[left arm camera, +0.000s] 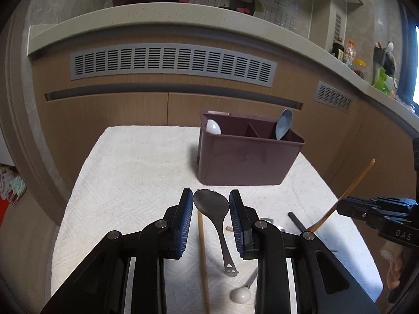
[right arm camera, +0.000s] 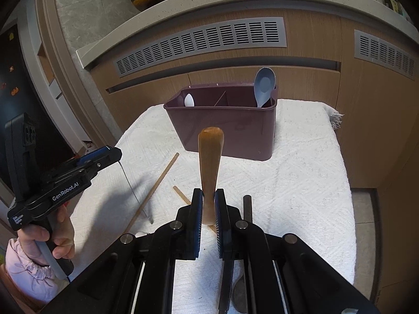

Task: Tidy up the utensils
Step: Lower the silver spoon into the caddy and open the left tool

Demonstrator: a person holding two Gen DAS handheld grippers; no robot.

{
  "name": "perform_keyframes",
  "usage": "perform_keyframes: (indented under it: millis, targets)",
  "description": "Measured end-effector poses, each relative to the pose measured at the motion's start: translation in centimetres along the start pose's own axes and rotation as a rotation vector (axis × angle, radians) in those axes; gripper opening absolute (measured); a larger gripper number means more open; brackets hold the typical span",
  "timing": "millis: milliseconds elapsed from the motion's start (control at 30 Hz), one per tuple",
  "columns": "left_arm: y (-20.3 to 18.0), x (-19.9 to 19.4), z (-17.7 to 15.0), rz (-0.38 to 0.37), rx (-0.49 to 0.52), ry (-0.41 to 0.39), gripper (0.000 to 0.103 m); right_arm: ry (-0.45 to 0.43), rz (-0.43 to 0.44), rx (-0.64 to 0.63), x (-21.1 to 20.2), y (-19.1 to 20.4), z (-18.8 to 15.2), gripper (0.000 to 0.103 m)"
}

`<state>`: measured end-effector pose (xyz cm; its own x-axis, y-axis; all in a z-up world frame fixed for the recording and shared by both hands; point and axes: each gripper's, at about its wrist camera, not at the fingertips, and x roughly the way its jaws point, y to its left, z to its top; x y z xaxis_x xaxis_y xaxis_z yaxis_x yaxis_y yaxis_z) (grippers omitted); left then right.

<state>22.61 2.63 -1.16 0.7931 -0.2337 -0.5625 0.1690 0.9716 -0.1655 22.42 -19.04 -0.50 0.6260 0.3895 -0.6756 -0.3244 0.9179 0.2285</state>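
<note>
A maroon utensil holder (left arm camera: 243,154) (right arm camera: 222,128) stands on a white towel, with a blue spoon (left arm camera: 283,123) (right arm camera: 264,85) and a white spoon (left arm camera: 212,127) (right arm camera: 189,100) in it. My left gripper (left arm camera: 211,201) is open, its fingers either side of the bowl of a dark metal spoon (left arm camera: 213,209); the right wrist view shows that spoon's thin handle (right arm camera: 128,180) hanging below the left gripper (right arm camera: 110,154). My right gripper (right arm camera: 208,196) is shut on a brown wooden spoon (right arm camera: 209,162) and holds it up in front of the holder; the left wrist view shows it (left arm camera: 351,191) at the right.
On the towel (left arm camera: 131,183) lie wooden chopsticks (left arm camera: 203,256) (right arm camera: 157,183), a white-bowled spoon (left arm camera: 241,294), a dark stick (left arm camera: 297,221) (right arm camera: 247,206) and a second wooden stick (right arm camera: 182,195). Wooden cabinets with grey vents (left arm camera: 172,62) stand behind.
</note>
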Motion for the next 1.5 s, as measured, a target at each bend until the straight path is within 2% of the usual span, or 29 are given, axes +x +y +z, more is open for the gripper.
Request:
perform_keyframes:
  millis: [267, 467, 567, 700, 767, 833, 933, 1033, 1100, 1467, 1500]
  targets:
    - [-0.7, -0.9, 0.6, -0.016, 0.012, -0.019, 0.029, -0.016, -0.004, -0.008, -0.7, 0.1, 0.2, 0.008]
    - [-1.7, -2.5, 2.2, -0.026, 0.046, -0.073, 0.029, -0.045, 0.005, -0.008, -1.6, 0.1, 0.7, 0.008]
    - [-2.9, -4.0, 4.9, -0.043, 0.088, -0.135, 0.029, -0.1, 0.006, -0.023, -3.2, 0.2, 2.6, 0.008]
    - [-4.1, -6.0, 11.1, -0.107, 0.124, -0.249, 0.029, -0.237, -0.026, -0.105, -7.2, 1.3, 8.0, 0.008]
    - [-4.7, -6.5, 14.2, -0.112, 0.144, -0.312, 0.029, -0.293, -0.055, -0.133, -8.5, 1.6, 11.1, 0.008]
    - [-5.1, -6.2, 16.1, -0.1, 0.169, -0.353, 0.029, -0.32, -0.089, -0.158, -8.6, 1.8, 13.1, 0.008]
    - [-5.0, -4.7, 18.2, -0.091, 0.182, -0.373, 0.029, -0.323, -0.118, -0.174, -7.3, 1.6, 15.0, 0.008]
    - [-4.5, -2.1, 19.0, -0.074, 0.174, -0.365, 0.029, -0.3, -0.128, -0.168, -4.7, 0.8, 15.9, 0.008]
    - [-4.1, 0.2, 19.0, -0.072, 0.155, -0.33, 0.029, -0.255, -0.117, -0.144, -2.4, -0.1, 16.3, 0.008]
    - [-2.4, 11.3, 15.4, -0.071, 0.105, -0.091, 0.031, -0.028, -0.084, -0.078, 8.0, -3.1, 14.7, 0.008]
    - [-2.3, 12.1, 15.0, -0.075, 0.101, -0.067, 0.031, -0.012, -0.081, -0.078, 8.4, -3.3, 14.6, 0.011]
